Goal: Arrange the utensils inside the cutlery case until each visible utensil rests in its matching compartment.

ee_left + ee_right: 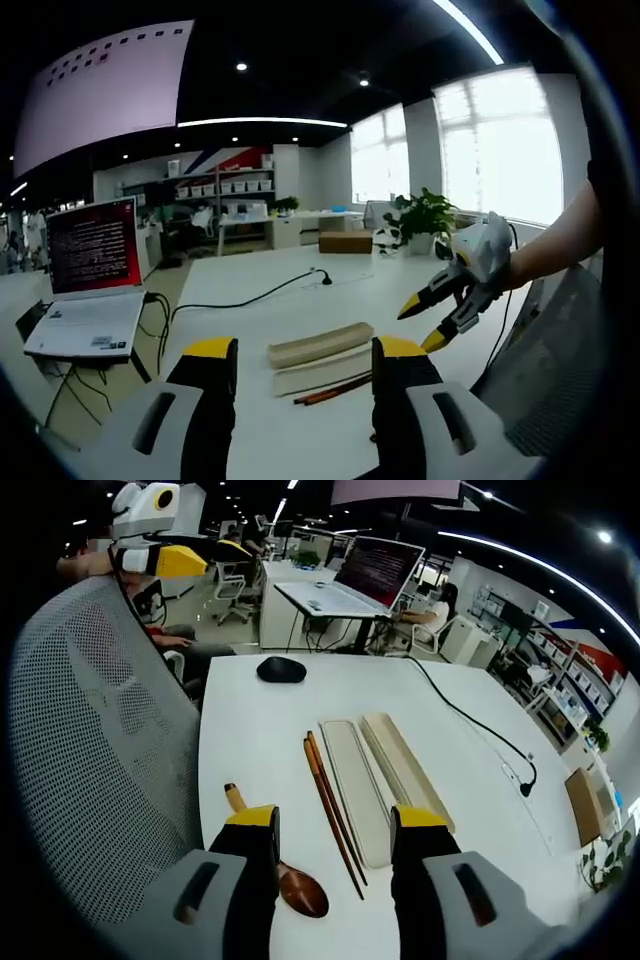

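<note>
Nearest in the right gripper view, the right gripper (335, 830) hovers released over the white table (250, 740), nothing between its jaws. Just past its left jaw lies the wooden spoon (283, 875), bowl toward the camera; beside it the brown chopsticks (333, 812) lie alongside the open cutlery case (356, 792), whose tray looks bare, with its lid (405, 770) touching on the far side. As I judge it, no utensil is in its compartment yet, so the whole arranging remains: chopsticks and spoon both must go into the tray. Farther off sit a black mouse (281, 669), a black cable (470, 725) and a laptop (370, 575); a mesh chair back (100, 740) crowds the near table edge and could hinder a reach for the spoon. In the left gripper view the left gripper (303, 365) also hangs released and holding nothing, short of the case, with the potted plant (425, 215) far behind.
</note>
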